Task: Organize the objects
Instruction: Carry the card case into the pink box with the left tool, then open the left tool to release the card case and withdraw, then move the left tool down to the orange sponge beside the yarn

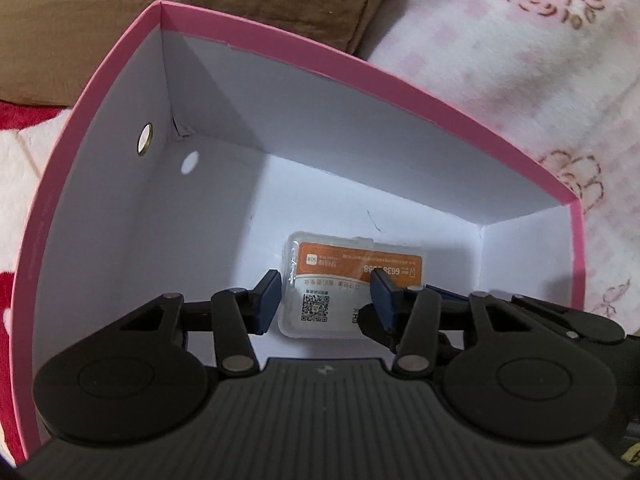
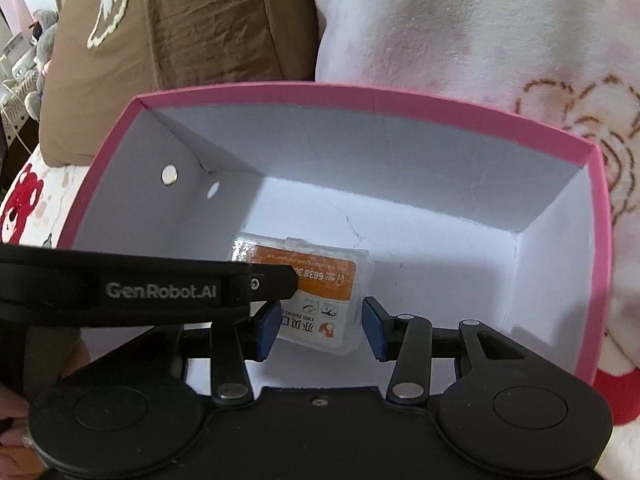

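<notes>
I hold both tools over the pink cardboard box with white inside (image 1: 120,92). The flat clear plastic case with orange label (image 1: 352,276) lies on its floor, long axis across. My left tool (image 1: 326,300) and right tool (image 2: 320,326) stand spread, pinching nothing.

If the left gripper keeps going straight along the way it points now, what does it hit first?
Most likely the clear plastic case with the orange label, lying on the floor of the pink box. It sits right between the left gripper fingers' line, with nothing visible in between, though the remaining depth is hard to judge.
</notes>
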Available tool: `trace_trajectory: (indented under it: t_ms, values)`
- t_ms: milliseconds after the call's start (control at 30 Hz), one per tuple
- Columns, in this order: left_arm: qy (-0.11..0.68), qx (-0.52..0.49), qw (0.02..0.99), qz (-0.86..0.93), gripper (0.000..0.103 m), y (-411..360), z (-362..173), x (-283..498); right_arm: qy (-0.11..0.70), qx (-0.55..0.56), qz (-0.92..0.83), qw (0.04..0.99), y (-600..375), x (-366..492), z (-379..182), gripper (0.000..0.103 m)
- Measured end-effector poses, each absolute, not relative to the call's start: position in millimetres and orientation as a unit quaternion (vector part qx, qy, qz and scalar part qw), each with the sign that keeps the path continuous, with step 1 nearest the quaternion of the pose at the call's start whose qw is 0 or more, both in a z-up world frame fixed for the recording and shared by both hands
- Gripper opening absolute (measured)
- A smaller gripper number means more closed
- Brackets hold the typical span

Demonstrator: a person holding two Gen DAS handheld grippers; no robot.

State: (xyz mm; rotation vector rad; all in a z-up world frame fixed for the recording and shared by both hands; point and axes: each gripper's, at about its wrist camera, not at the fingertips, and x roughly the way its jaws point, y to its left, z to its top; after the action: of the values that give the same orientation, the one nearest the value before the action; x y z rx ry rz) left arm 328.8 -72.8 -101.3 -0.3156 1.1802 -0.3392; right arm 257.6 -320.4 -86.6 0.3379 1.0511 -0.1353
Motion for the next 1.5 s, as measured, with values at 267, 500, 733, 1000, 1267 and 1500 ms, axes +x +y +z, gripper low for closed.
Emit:
trace_trajectory:
  t_ms: [267, 500, 733, 1000, 1267, 1500]
  values:
    - [0.544, -0.145, 0.814, -0.144, 0.046, -79.0, -100.8, 329.0, 0.499, 0.162, -0.074, 0.848, -322.7, 262.3, -88.9, 0.05]
    - [0.514, -0.096, 0.837, -0.164, 0.05, -78.6, -66.9, 311.5, 0.464, 0.125, -0.054, 0.875, -310.4, 238.7, -64.6, 0.06]
    - [0.507, -0.074, 0.837, -0.193, 0.05, -61.9, -23.8, 279.6, 0.432, 0.066, -0.033, 0.899, -291.1, 197.0, -31.9, 0.06]
    - [0.497, -0.071, 0.843, -0.192, 0.052, -37.2, 22.1, 230.7, 0.382, 0.012, -0.016, 0.924, -264.8, 150.3, -0.6, 0.061]
    - [0.485, -0.053, 0.847, -0.211, 0.053, -31.6, 52.9, 186.8, 0.362, -0.03, -0.006, 0.932, -239.8, 112.6, 15.0, 0.063]
    - [0.495, -0.04, 0.837, -0.229, 0.054, -23.5, 66.1, 162.4, 0.361, -0.04, 0.016, 0.932, -217.1, 88.2, 33.2, 0.071]
